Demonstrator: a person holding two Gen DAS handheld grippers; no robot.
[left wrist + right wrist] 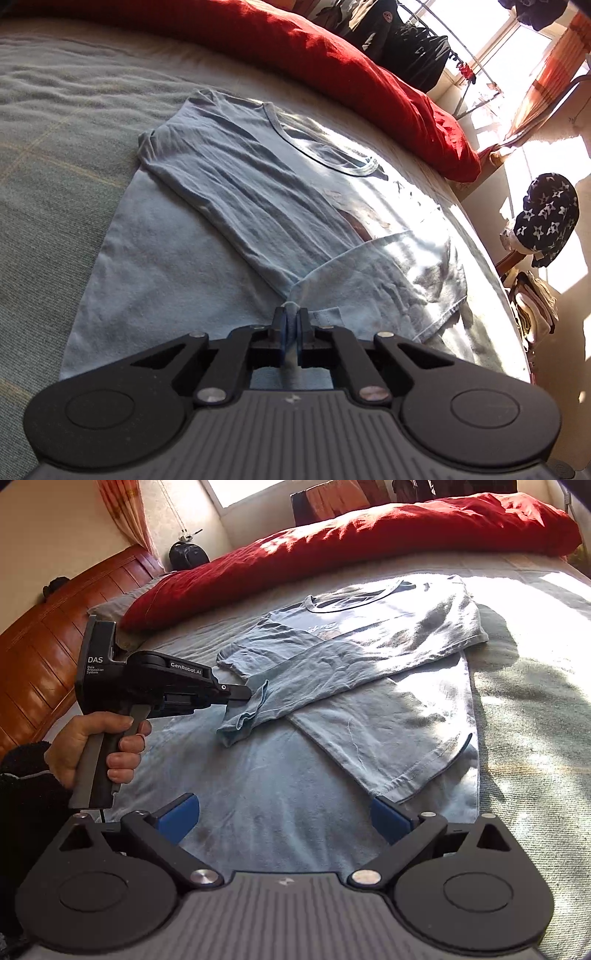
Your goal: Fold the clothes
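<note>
A light blue T-shirt (pixel 236 192) lies on the bed, partly folded, with one side laid diagonally over the body. It also shows in the right wrist view (pixel 369 686). My left gripper (pixel 291 321) is shut on a bunched edge of the shirt's fabric and holds it just above the shirt. In the right wrist view the left gripper (pixel 247 696) pinches that fabric at the shirt's left side. My right gripper (pixel 286 818) is open and empty, low over the shirt's near hem, its blue pads (pixel 177 818) spread wide.
The bed has a grey-green cover (pixel 55 155). A red duvet (pixel 332 62) runs along its far side. A wooden headboard (pixel 44 646) stands at the left. Dark clothes (pixel 402 40) hang on a rack by the window, and a star-patterned cloth (pixel 550 214) sits beside the bed.
</note>
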